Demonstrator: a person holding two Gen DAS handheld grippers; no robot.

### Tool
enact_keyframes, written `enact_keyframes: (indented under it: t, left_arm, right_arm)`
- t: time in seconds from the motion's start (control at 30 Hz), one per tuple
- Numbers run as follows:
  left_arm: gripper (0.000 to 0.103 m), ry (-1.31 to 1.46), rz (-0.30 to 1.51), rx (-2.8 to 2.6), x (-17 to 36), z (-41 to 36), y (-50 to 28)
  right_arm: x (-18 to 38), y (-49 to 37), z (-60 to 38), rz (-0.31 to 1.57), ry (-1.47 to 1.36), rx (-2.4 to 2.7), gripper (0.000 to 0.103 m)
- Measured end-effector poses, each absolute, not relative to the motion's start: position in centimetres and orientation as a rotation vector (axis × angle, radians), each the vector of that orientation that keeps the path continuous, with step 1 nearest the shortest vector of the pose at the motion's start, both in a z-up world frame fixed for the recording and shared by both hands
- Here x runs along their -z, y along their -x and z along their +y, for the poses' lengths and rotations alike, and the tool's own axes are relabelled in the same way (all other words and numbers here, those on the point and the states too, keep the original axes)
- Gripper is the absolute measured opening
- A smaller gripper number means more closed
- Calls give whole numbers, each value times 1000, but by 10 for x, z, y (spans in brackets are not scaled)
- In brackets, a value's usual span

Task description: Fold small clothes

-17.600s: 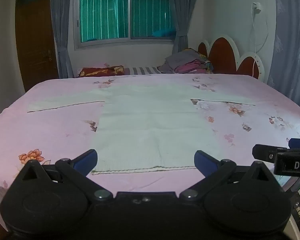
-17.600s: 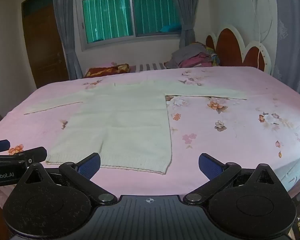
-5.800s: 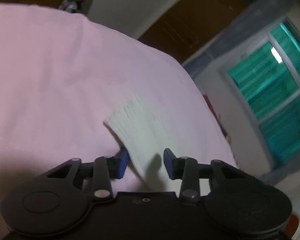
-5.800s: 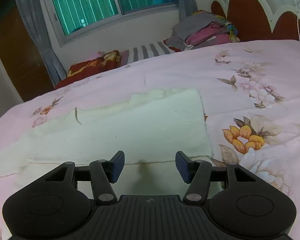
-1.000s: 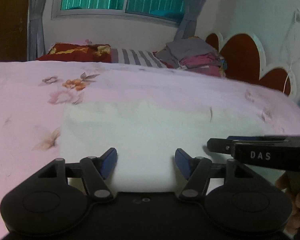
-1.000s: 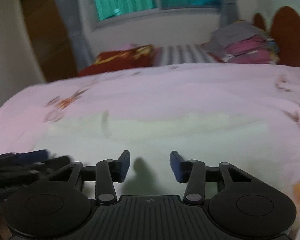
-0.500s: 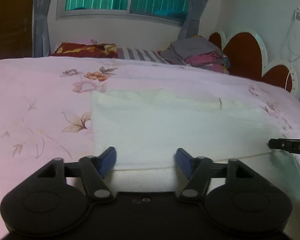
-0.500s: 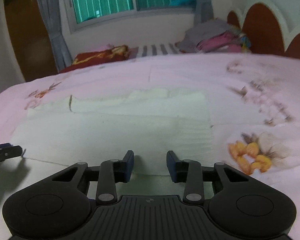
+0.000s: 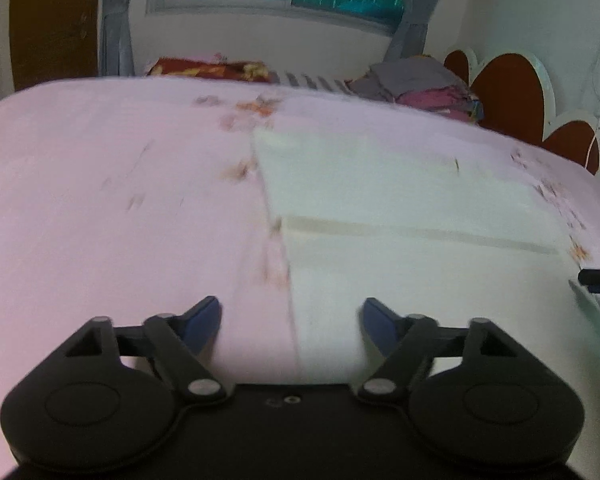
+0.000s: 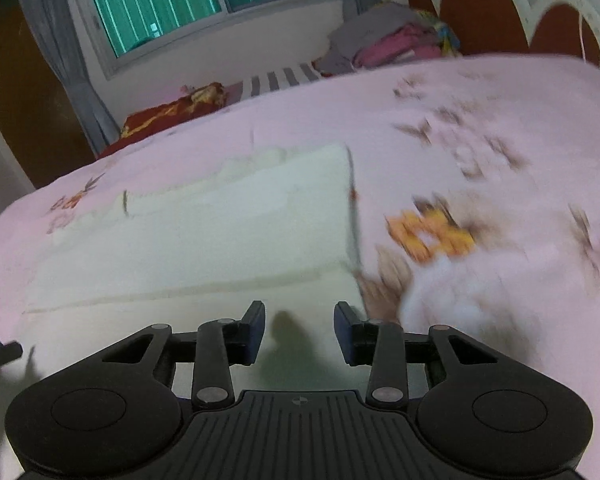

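While low over the sweater [image 9: 400, 200], left gripper [image 9: 292, 322] spread wide, right gripper [image 10: 300, 330] parted, empty.

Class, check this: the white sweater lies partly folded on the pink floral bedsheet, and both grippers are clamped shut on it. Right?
Not quite. The left gripper and right gripper are open, as each wrist view shows. The white sweater does lie partly folded on the pink floral bedsheet.
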State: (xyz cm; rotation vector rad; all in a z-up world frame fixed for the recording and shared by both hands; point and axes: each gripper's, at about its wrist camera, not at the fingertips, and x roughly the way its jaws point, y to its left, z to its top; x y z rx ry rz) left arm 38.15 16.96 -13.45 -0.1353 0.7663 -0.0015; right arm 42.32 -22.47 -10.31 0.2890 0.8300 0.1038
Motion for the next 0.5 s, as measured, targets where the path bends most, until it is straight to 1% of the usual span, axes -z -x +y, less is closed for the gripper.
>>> enact_keyframes:
  t: [0.03,0.07,0.1,0.17,0.23,0.27,0.33,0.37,0.4,0.47,0.5]
  left_arm:
    - [67,130,770,4,135,168,-368]
    - [64,123,772,1,136,167,-355]
    - [62,118,777,-5,136,165,-343]
    - [53,115,780,-18,134,160,-323]
    - [51,140,783,-24,130,156,-303]
    - [47,156,786,-25,127,154,-295]
    - [47,182,785,-15,122,149,-280]
    - [47,193,785,-8,120,147,-273]
    - [47,209,787,-2,118,146,-265]
    - [47,257,787,24,117,145,-248]
    - [47,280,795,32,119,147,-242]
  right_arm:
    - [103,-413,-230,838,-297,-110,51]
    - [102,-401,-234,835,-298,-118,62]
    - [101,-386,-238,827,-294,-131,63]
    - [100,-358,-247,830,-292,-157,63]
    - [100,-330,-257,839,-316,-188,63]
    - [100,-316,-260,842,-321,-198,63]
    - [97,-288,-267,842,-317,-213,63]
    - [97,-276,-270,843,-324,-221,61]
    - [96,-264,-274,847,-341,-234,54]
    - [96,-241,-280,857,-370,-258,49]
    - [96,-231,-282,859,-377,-263,48]
